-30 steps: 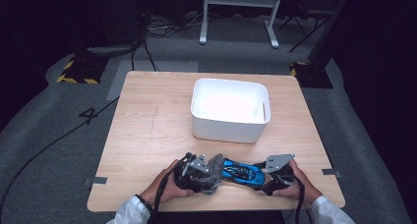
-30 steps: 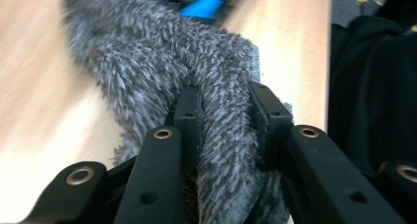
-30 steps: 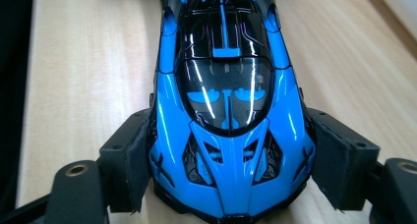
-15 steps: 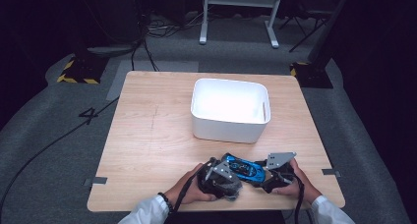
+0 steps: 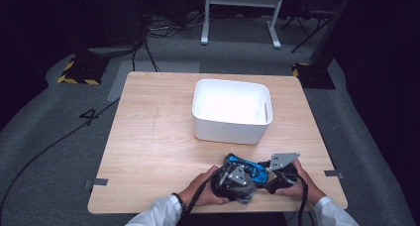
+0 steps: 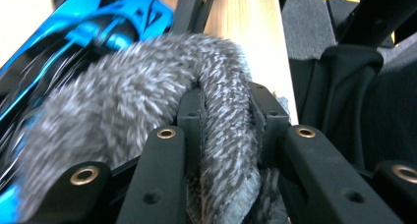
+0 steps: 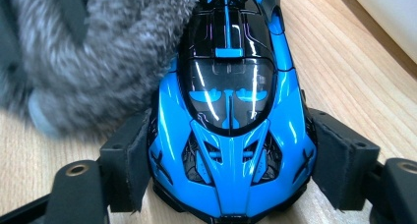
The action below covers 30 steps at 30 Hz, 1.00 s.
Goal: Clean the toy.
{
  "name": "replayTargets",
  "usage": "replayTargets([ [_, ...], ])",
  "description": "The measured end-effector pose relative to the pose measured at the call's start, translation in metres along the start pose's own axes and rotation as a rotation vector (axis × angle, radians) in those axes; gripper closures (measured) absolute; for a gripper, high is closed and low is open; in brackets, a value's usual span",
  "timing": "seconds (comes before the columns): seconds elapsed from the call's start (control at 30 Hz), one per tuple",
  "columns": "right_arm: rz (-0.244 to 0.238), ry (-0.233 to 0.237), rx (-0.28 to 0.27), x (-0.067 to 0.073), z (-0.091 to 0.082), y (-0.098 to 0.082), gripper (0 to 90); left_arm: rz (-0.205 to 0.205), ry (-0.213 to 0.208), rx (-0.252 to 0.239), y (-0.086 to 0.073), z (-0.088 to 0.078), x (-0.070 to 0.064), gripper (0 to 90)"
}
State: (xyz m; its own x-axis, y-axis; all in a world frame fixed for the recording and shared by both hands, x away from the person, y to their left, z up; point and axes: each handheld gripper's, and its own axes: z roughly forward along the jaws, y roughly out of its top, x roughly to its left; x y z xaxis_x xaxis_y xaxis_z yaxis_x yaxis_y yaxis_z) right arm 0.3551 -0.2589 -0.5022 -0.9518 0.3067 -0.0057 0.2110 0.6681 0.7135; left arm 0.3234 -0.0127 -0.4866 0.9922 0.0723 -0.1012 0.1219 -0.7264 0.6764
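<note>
Behind the toy car (image 5: 247,167), white bin (image 5: 231,128), contents unclear

Light wood table (image 5: 148,151) sitting on grey carpet (image 5: 49,156). White tub (image 5: 231,111) sits on it, a bit right of centre toward the far side. Blue toy car (image 5: 250,167) is down at the near edge, wheels on the wood. Bits of grey tape (image 5: 99,182) on the side edges.
</note>
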Motion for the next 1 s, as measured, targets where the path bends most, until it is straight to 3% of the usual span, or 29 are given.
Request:
replayTargets([
  [0.1, -0.001, 0.005, 0.003, -0.001, -0.001, -0.001, 26.3, -0.029, 0.023, 0.029, -0.014, -0.016, 0.005, 72.2],
  [0.2, -0.006, 0.008, 0.006, -0.001, -0.003, -0.002, 26.3, -0.064, 0.074, 0.043, -0.029, -0.033, 0.014, 72.1],
  [0.37, -0.004, 0.020, 0.011, -0.002, -0.006, -0.004, 26.3, -0.166, 0.131, 0.014, -0.053, -0.054, 0.033, 72.0],
  [0.5, -0.015, 0.039, 0.011, -0.003, -0.009, -0.007, 26.3, -0.204, 0.234, 0.025, -0.060, -0.066, 0.043, 72.0],
  [0.57, -0.018, 0.051, 0.011, -0.003, -0.011, -0.008, 26.2, -0.248, 0.257, 0.001, -0.065, -0.069, 0.051, 71.9],
  [0.7, -0.032, 0.077, 0.007, 0.001, -0.010, -0.008, 26.2, -0.281, 0.293, -0.013, -0.063, -0.068, 0.060, 71.8],
  [0.87, -0.046, 0.091, 0.003, 0.005, -0.007, -0.006, 26.2, -0.288, 0.345, -0.010, -0.056, -0.063, 0.062, 71.6],
  [1.0, -0.055, 0.092, 0.002, 0.007, -0.005, -0.004, 26.2, -0.298, 0.331, -0.043, -0.053, -0.059, 0.061, 71.6],
])
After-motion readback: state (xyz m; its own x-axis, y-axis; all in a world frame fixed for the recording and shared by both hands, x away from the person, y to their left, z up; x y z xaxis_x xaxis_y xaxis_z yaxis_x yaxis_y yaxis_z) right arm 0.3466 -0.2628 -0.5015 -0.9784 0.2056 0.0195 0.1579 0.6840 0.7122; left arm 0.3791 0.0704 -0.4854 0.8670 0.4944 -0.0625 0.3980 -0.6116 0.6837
